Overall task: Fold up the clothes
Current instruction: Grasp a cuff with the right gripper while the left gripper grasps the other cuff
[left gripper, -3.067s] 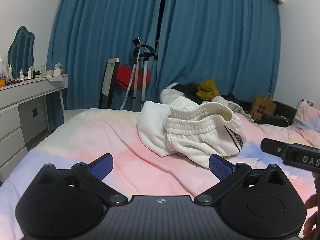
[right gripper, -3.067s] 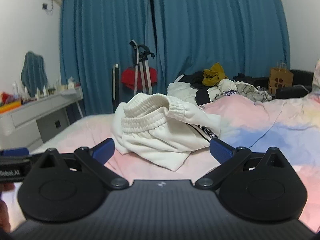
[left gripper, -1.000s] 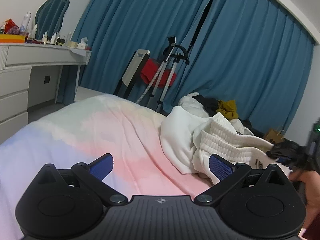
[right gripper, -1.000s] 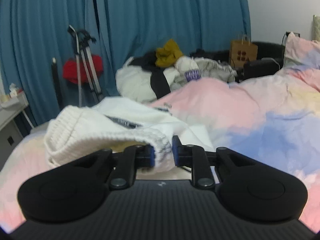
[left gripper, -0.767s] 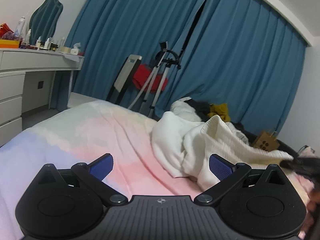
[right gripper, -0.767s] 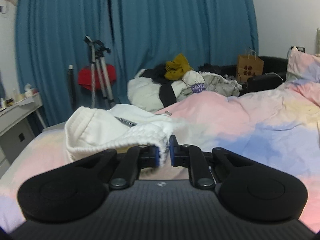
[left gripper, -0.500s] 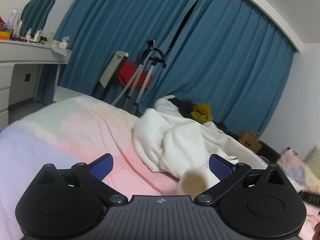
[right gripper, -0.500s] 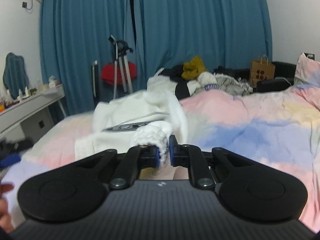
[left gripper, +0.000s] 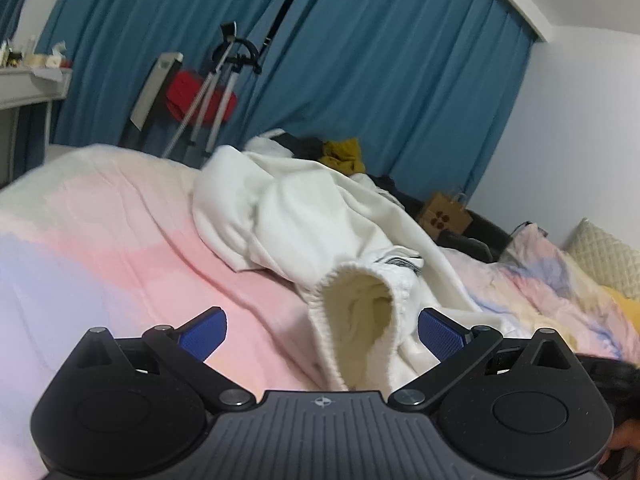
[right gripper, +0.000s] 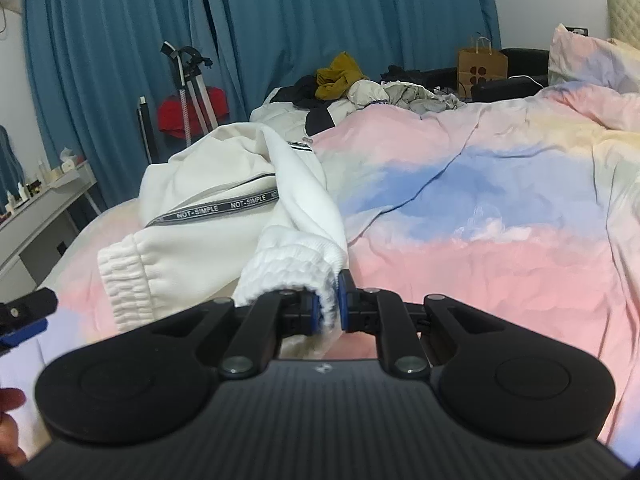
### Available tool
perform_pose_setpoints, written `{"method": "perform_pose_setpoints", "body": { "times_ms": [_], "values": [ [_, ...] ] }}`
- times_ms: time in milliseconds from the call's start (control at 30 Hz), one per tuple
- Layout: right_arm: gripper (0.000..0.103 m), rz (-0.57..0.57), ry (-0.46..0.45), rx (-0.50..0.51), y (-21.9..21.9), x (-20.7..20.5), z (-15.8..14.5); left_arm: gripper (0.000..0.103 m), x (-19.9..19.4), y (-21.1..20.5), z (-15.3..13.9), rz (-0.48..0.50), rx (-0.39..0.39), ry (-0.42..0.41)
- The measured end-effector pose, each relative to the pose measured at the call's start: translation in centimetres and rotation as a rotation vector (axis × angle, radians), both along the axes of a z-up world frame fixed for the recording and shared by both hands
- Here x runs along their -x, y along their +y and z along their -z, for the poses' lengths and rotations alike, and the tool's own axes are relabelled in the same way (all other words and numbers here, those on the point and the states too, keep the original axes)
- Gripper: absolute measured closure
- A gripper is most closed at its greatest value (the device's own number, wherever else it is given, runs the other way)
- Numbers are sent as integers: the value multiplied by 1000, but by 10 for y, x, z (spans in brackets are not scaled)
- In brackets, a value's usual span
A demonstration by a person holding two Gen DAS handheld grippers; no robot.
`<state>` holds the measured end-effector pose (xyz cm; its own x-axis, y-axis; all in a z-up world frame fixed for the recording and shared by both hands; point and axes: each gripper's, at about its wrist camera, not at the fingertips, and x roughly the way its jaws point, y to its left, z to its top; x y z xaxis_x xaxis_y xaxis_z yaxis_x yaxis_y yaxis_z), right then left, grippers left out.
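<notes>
A pair of white sweatpants (right gripper: 224, 200) is spread in a loose heap on the pastel duvet (right gripper: 500, 208) of a bed, toward the bed's left side as seen from the right wrist camera. A dark tape printed "NOT-SIMPLE" (right gripper: 216, 210) is seen running along one leg. The right gripper (right gripper: 329, 305) is closed to a narrow gap on a ribbed elastic edge (right gripper: 296, 264) of the sweatpants, and the cloth is pinched between the blue pads (right gripper: 315, 309); that bunched edge is raised just above the duvet. A second ribbed band (right gripper: 120, 280) is seen lying on the duvet to the left of it.

The left gripper (left gripper: 320, 330) is held wide apart, with nothing between its blue pads (left gripper: 202, 332). A round elastic cuff opening (left gripper: 356, 312) of the sweatpants is seen between the two fingers, close to the camera; whether it is touched by either pad cannot be told. The rest of the garment trails away from it across the pink part of the duvet.

At the far edge of the bed a pile of other clothes (right gripper: 360, 88) is stacked, with a mustard piece (right gripper: 340, 70) on top. Blue curtains (right gripper: 320, 20) are hung behind, and a brown paper bag (right gripper: 482, 65) is set near the bed's far right corner
</notes>
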<state>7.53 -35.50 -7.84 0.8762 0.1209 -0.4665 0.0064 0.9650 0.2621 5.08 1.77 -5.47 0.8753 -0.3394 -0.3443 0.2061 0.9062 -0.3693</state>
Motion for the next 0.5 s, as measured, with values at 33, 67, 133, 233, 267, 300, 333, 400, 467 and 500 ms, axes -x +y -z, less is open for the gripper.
{"method": "perform_pose_setpoints", "body": {
  "times_ms": [33, 67, 133, 233, 267, 300, 333, 400, 467, 500],
  "values": [
    [90, 2, 5, -13, -3, -1, 2, 0, -5, -4, 1, 10, 0, 5],
    [90, 4, 10, -28, -5, -2, 5, 0, -12, -8, 1, 13, 3, 8],
    [90, 7, 19, -56, -10, -3, 10, 0, -28, -18, 0, 21, 6, 14],
    [90, 7, 25, -84, -18, -5, 14, 0, -52, -39, 5, 44, -12, 28],
    [90, 7, 24, -83, -19, -5, 16, 0, -61, -48, 8, 49, -35, 40],
    [90, 5, 24, -82, -20, -5, 17, 0, -70, -56, 11, 49, -53, 54],
    [90, 3, 25, -81, -21, -4, 19, 1, -79, -62, 15, 42, -64, 70],
    [90, 2, 25, -85, -23, -4, 22, 8, -98, -74, 22, 29, -87, 103],
    [90, 4, 25, -98, -27, -4, 24, 19, -113, -80, 27, 4, -82, 144],
    [90, 3, 23, -102, -29, -5, 25, 29, -120, -81, 30, -12, -74, 167]
  ]
}}
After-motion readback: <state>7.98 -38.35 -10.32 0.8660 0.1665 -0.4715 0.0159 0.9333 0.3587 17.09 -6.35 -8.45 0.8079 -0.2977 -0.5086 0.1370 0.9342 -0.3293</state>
